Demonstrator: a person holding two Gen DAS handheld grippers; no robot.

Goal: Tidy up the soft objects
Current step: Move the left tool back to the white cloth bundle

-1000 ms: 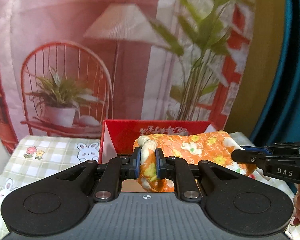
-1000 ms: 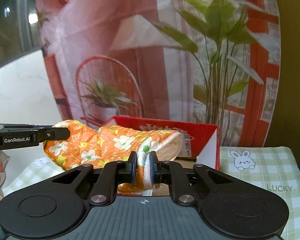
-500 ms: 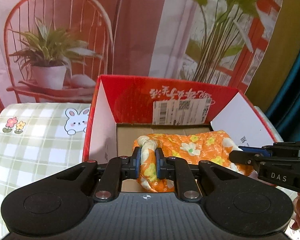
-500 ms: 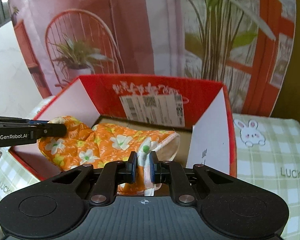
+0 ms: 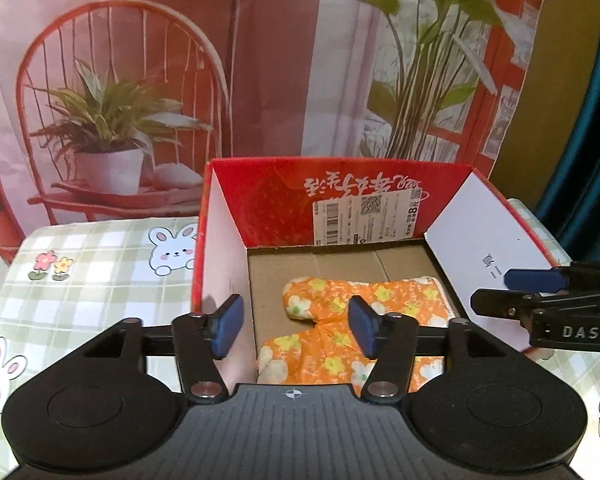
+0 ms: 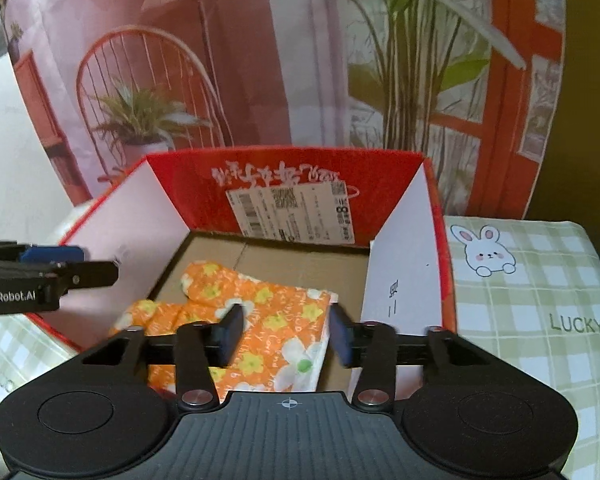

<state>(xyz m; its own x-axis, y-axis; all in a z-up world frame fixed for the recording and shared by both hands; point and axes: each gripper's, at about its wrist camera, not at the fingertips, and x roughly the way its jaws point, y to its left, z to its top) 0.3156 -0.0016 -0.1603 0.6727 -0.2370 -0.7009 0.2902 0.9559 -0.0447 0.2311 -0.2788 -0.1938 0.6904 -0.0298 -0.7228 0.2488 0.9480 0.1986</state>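
An orange oven mitt with a flower print (image 5: 340,336) lies flat on the cardboard floor of an open red box (image 5: 260,192); it also shows in the right wrist view (image 6: 260,332), inside the same box (image 6: 188,196). My left gripper (image 5: 294,328) is open above the box's near left side, holding nothing. My right gripper (image 6: 286,336) is open above the mitt's cuff, holding nothing. Each gripper shows at the edge of the other's view.
The box stands on a green checked cloth with bunny prints (image 5: 80,280), (image 6: 540,280). A printed backdrop of a chair and plants (image 5: 140,80) hangs close behind the box. The box has white inner side walls (image 6: 404,264).
Both grippers were shut on the mitt and carried it down into the box. They have now opened, and the mitt has dropped onto the box floor.
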